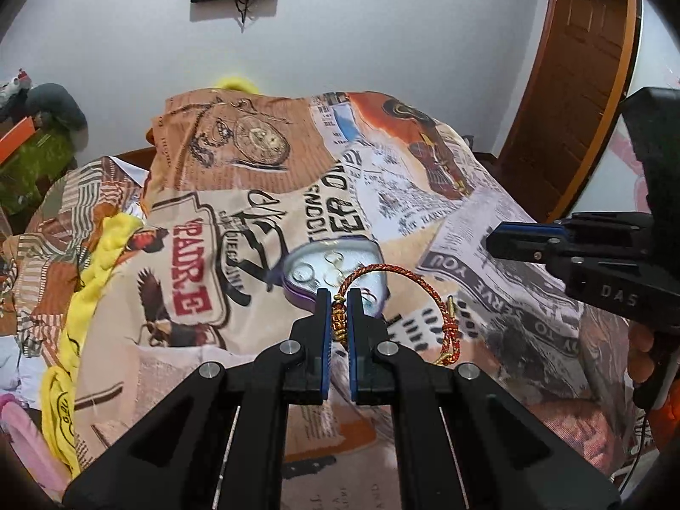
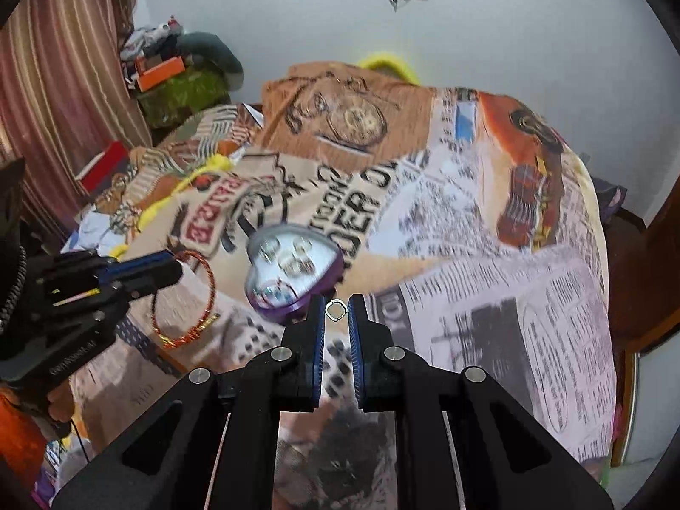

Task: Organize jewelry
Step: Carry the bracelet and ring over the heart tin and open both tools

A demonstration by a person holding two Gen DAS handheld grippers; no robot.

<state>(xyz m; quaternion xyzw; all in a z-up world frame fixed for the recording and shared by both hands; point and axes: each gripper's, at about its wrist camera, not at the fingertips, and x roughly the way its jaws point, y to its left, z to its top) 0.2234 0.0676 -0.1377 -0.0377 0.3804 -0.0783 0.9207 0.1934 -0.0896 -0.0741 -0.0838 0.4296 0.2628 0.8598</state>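
1. Currently the left gripper [image 1: 339, 297] is clamped on the beaded part of one red-and-gold bracelet [image 1: 408, 297]; its loop hangs out to the right, in front of the heart-shaped tin [image 1: 297, 270].
2. Right gripper [image 2: 336, 310] pinches one small silver ring [image 2: 335, 310] between its fingertips, just beside the near edge of the tin [image 2: 316, 274].
3. One tin, open, lies on the printed bedsheet [image 2: 488, 255]; several more rings rest inside, count unclear through blur.
4. Both grippers hover near each other above the sheet.
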